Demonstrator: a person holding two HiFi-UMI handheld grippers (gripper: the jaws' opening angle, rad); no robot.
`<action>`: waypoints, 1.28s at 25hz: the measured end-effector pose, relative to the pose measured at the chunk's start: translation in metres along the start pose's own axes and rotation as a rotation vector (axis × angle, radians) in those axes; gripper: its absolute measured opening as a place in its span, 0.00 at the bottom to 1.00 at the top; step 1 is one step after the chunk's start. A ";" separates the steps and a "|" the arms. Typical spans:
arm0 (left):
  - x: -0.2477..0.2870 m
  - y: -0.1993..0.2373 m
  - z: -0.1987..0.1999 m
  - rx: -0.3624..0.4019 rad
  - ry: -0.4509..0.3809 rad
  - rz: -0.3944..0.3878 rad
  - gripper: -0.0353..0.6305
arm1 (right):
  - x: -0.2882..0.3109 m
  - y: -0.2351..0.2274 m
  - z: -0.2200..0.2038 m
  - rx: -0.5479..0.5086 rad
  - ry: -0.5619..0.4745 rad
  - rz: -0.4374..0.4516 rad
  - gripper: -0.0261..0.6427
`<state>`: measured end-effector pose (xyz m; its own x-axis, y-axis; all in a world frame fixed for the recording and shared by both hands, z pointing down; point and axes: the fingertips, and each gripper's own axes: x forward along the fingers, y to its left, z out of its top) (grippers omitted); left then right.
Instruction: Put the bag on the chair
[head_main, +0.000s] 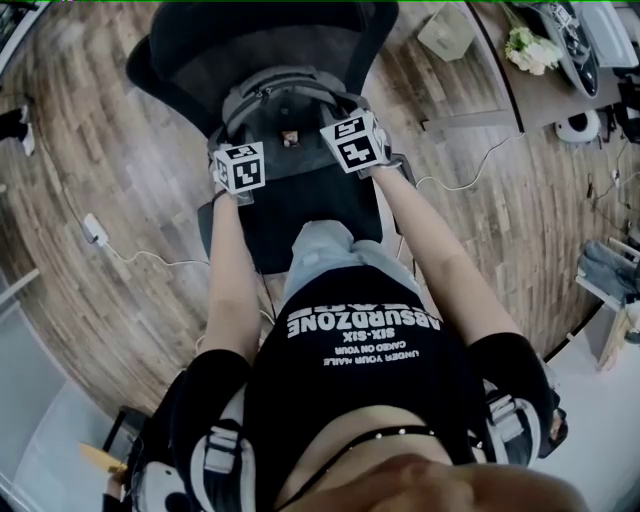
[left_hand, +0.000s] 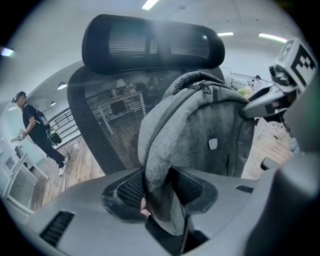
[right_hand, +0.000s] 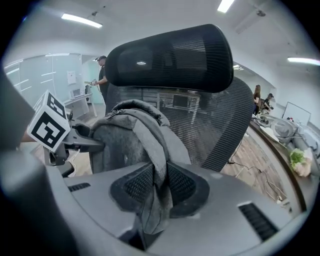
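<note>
A grey backpack (head_main: 285, 100) stands upright over the seat (head_main: 310, 225) of a black mesh office chair (head_main: 255, 40), close against its backrest. I cannot tell whether its bottom rests on the seat. My left gripper (head_main: 238, 165) is shut on a grey shoulder strap (left_hand: 160, 190) at the bag's left side. My right gripper (head_main: 355, 140) is shut on the other strap (right_hand: 155, 185) at the right side. In the left gripper view the backpack (left_hand: 210, 130) fills the middle in front of the backrest (left_hand: 105, 115) and headrest (left_hand: 150, 42). The right gripper view shows the backpack (right_hand: 127, 135) and the left gripper's cube (right_hand: 50, 127).
A wooden floor surrounds the chair, with a white cable and adapter (head_main: 95, 230) at the left. A desk with flowers (head_main: 530, 48) stands at the upper right, a box (head_main: 445, 30) beside it. A person (left_hand: 35, 130) stands far behind the chair.
</note>
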<state>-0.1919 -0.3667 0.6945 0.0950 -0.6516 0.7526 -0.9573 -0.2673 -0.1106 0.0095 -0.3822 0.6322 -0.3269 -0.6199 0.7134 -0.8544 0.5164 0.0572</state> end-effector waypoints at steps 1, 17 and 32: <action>0.001 0.000 0.001 0.002 0.003 0.003 0.28 | 0.002 -0.002 0.000 -0.007 0.005 -0.001 0.16; 0.002 0.005 0.001 -0.068 0.012 0.005 0.32 | 0.010 -0.007 0.002 0.029 0.018 0.088 0.18; -0.128 -0.041 0.017 -0.005 -0.208 -0.062 0.35 | -0.097 0.045 0.002 0.251 -0.214 0.179 0.14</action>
<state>-0.1600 -0.2837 0.5918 0.2076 -0.7666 0.6076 -0.9490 -0.3085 -0.0650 0.0017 -0.2999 0.5638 -0.5348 -0.6557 0.5330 -0.8396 0.4836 -0.2474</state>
